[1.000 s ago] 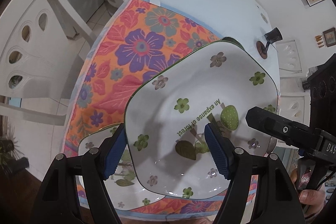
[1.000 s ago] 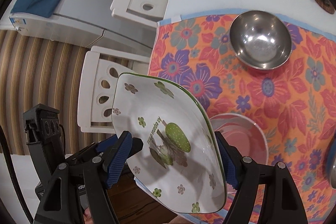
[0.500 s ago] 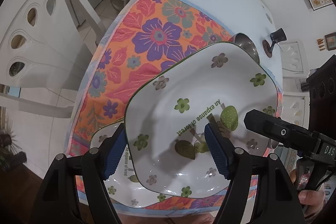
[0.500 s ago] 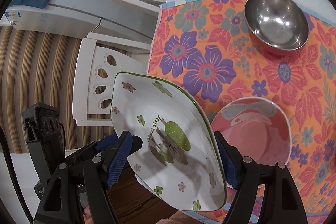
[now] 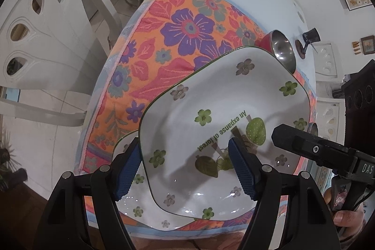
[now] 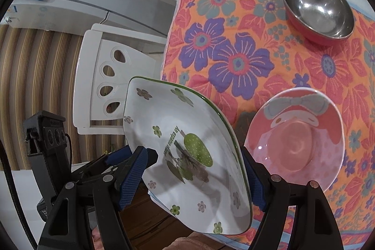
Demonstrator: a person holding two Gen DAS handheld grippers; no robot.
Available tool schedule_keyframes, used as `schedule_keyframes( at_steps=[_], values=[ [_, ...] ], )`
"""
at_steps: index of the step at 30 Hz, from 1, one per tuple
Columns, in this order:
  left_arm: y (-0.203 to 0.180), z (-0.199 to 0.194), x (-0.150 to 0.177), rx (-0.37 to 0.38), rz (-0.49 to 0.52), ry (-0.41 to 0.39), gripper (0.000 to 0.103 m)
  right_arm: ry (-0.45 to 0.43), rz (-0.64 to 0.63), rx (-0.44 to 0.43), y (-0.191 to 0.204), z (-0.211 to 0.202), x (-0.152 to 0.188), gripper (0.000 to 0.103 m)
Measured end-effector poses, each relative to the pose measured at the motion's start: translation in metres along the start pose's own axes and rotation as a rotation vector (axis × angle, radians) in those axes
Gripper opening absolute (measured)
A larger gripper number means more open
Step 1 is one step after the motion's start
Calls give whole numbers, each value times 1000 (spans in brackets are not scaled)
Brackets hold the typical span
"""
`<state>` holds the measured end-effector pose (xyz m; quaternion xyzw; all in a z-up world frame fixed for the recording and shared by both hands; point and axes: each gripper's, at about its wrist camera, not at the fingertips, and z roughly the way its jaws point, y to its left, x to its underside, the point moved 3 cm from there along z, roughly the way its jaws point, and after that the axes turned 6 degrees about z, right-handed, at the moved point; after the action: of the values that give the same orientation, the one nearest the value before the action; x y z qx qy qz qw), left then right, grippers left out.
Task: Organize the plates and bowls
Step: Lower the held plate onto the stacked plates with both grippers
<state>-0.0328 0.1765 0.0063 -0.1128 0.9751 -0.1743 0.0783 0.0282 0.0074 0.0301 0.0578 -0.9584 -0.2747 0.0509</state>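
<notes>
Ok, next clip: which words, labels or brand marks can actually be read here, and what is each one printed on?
"An expanse of forest": green print on the held square plate, seen upside down in the left wrist view.
"DAS": white letters, cut off at the picture's edge, on the right tool's black body.
Print on the second plate underneath: hidden.
Embossed label on the left tool's body: too blurred to read.

lower plate: mostly hidden under held plate | steel bowl: partly hidden
</notes>
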Motion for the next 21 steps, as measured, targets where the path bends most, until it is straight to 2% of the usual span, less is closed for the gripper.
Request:
schedule_keyframes(
  at_steps=[10,21],
  values=[
    [9,17,8,0,18,51,71,13,26,23,-5,17,7,77],
    [17,23,11,9,11,66,71,38,47,31,-10,32,10,77]
  ],
)
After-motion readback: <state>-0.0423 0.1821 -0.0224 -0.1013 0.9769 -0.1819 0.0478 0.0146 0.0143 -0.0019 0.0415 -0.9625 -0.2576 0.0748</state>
